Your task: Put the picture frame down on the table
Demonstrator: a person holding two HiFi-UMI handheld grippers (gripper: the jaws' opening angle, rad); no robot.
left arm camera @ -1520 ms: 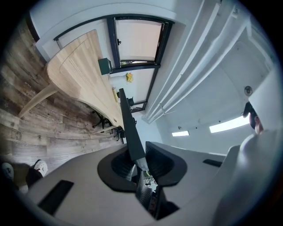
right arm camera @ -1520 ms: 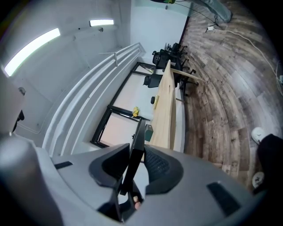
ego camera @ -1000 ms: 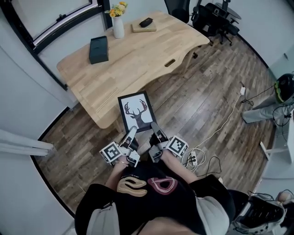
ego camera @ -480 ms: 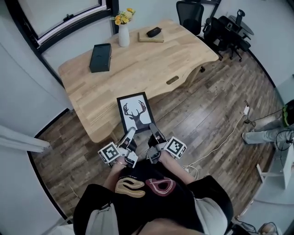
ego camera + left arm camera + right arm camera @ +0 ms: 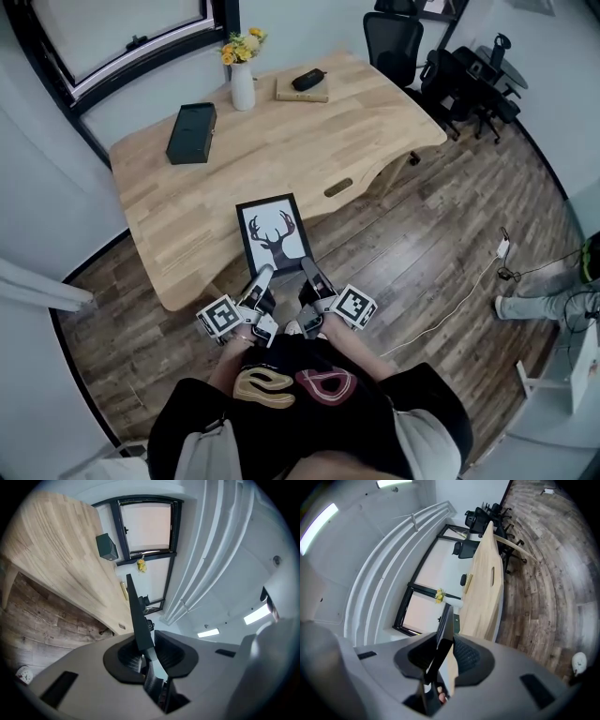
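A black picture frame [image 5: 274, 235] with a deer print is held in the air over the near edge of the wooden table [image 5: 272, 141]. My left gripper [image 5: 259, 278] is shut on its lower left corner and my right gripper [image 5: 308, 273] is shut on its lower right corner. In the left gripper view the picture frame [image 5: 136, 616] shows edge-on, rising from between the jaws. In the right gripper view the picture frame [image 5: 443, 632] is likewise edge-on between the jaws, with the table [image 5: 485, 588] beyond.
On the table stand a dark box [image 5: 191, 133], a white vase with yellow flowers [image 5: 242, 80] and a book with a black object on it [image 5: 302, 86]. Office chairs [image 5: 441, 66] stand at the far right. A white cable [image 5: 469, 286] lies on the wood floor.
The person has stepped closer to the table, carrying the frame forward. It now hangs over the table's near edge. Both grippers keep their hold.
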